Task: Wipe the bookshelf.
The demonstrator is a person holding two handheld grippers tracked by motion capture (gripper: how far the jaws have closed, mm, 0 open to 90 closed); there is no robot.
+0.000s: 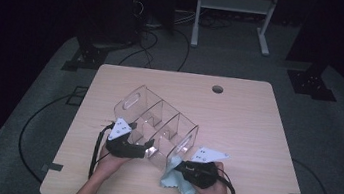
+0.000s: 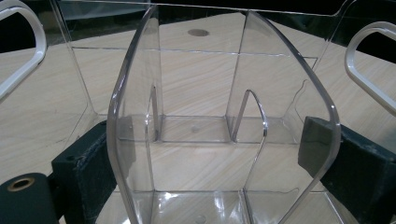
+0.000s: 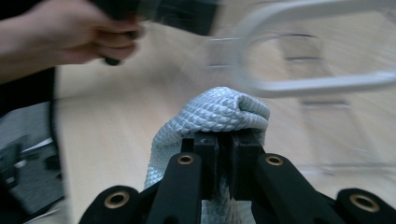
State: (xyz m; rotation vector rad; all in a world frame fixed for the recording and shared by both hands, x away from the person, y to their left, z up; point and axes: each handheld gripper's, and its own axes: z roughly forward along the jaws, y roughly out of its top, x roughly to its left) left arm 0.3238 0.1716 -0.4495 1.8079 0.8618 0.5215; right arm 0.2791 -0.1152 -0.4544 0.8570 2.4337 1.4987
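Left claw (image 1: 149,147) gripping clear organizer (image 1: 156,122), right claw (image 3: 229,140) pinching cloth (image 3: 224,112)

blur: clear organizer (image 3: 299,70) and hand (image 3: 70,39) are being smeared in right gripper view | cut off: cloth (image 3: 219,116) is being hidden below by jaws

No text, label, brand, number or sign can be read anywhere in these pictures. The clear plastic organizer (image 1: 156,125), the pale blue cloth (image 3: 219,112) and the wooden counter (image 1: 237,121) all show plain surfaces, and the black claw parts carry no legible marking
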